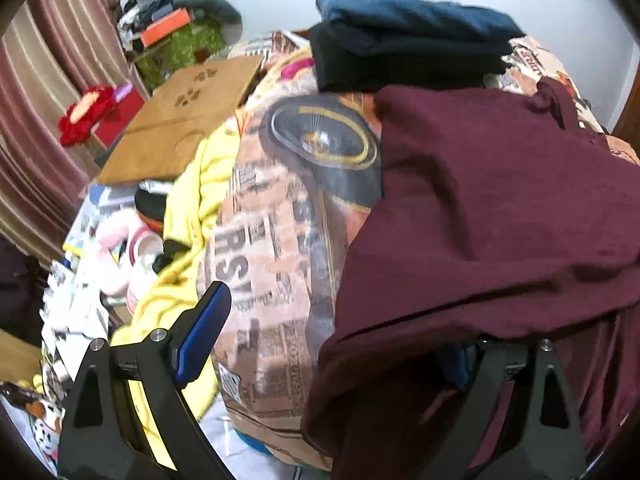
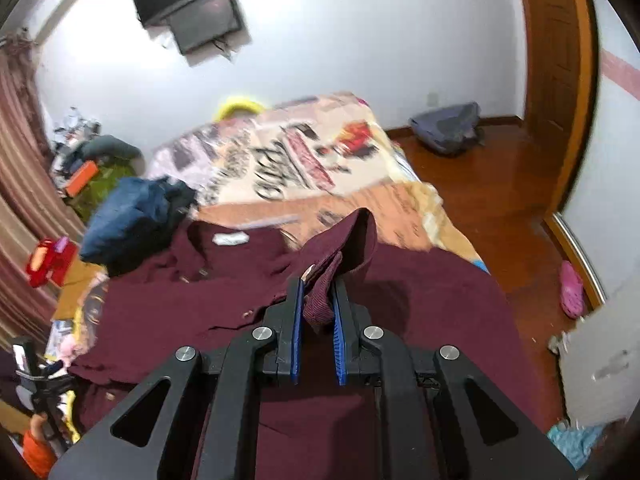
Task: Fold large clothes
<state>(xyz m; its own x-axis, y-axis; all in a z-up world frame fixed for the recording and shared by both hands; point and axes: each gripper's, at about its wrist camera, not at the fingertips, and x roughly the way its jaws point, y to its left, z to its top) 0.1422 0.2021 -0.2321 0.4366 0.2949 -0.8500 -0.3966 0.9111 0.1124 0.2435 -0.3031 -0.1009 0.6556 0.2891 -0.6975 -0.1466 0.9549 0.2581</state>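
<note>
My left gripper (image 1: 340, 332): right finger buried under the maroon shirt (image 1: 500, 208), only the left pad (image 1: 200, 332) shows. Shirt cut off at the near and right edges. Bedspread (image 2: 304, 152) print blurred, text unreadable. Far-left clutter pile (image 1: 168, 8) too small to tell. Dark folded clothes (image 1: 400, 40) hide the bed behind them.

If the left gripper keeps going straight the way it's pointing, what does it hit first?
Probably the printed bedspread, between the left gripper's wide-open jaws. The maroon garment already drapes over its right finger, so it might brush that cloth too; depth is unclear.
</note>
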